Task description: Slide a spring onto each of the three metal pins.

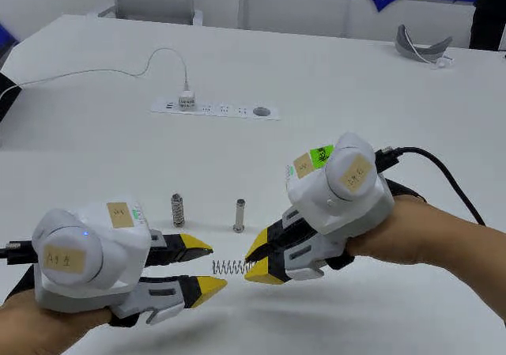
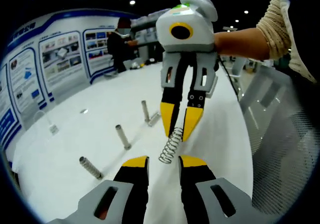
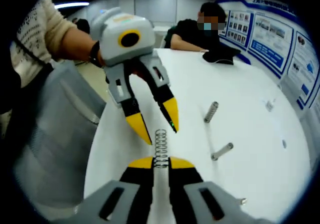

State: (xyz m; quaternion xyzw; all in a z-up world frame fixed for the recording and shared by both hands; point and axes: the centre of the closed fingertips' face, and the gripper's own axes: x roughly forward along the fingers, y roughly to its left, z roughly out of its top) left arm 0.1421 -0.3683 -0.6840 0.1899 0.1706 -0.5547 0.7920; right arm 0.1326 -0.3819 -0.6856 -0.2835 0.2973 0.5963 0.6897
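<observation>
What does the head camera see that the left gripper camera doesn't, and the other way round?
Head view: a white power strip with a plug in it, and the white body of the left gripper, jaws open.

Left gripper view: wall posters, a person standing far back, and a third pin.

Both: the right gripper pinching one end of the loose spring, a bare pin, and a pin already wearing a spring.
</observation>
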